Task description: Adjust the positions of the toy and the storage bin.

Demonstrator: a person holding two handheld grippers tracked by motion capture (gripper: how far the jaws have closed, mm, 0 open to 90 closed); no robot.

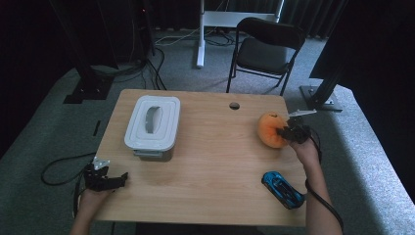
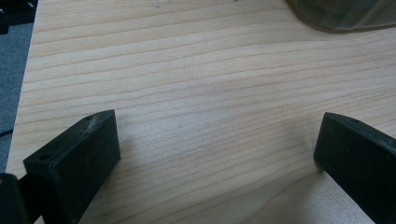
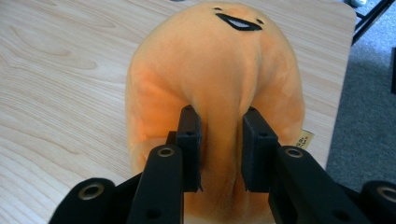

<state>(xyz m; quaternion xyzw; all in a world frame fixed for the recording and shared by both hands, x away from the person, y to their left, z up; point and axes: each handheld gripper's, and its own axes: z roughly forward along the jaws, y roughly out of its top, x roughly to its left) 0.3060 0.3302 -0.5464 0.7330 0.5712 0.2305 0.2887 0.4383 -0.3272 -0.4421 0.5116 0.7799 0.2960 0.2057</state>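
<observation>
- One orange plush toy (image 1: pixel 270 129), egg-shaped, with a small black stitched face; it sits on the counter (image 1: pixel 210 161) far to the right of the white lidded box (image 1: pixel 152 128), near the counter's right edge.
- One right gripper (image 1: pixel 285 131), hand behind it, at the plush's near-right side. In the right gripper view its fingers (image 3: pixel 189 140) are drawn in on a pinched fold of the orange plush toy (image 3: pixel 219 79); fabric bulges to either side of the pads. Holding the plush.
- A small tag (image 3: pixel 304 139) shows at the plush's lower right side in that view; its print is too small to read.
- One left gripper (image 1: pixel 121 178), near the counter's front-left corner, nearer the person than the box and slightly left of it. In the left gripper view its fingers (image 2: pixel 74 163) stand wide apart with bare wood grain between them; nothing held.
- One white lidded box, grey-white, with a recessed handle in the lid; it stands on the left half of the counter. A dark curved edge at the top of the left gripper view may be its base; cannot tell for sure.
- One blue toy car (image 1: pixel 283 190), lying on the counter to the box's right and nearer the person, well apart from the plush.
- One round cable hole (image 1: pixel 234 105) in the counter, right of the box, near the far edge.
- One black folding chair (image 1: pixel 264 51) on the grey carpet beyond the counter, farther off than the box and to its right.
- Count: two grippers, one plush, one box, one car, one chair.
</observation>
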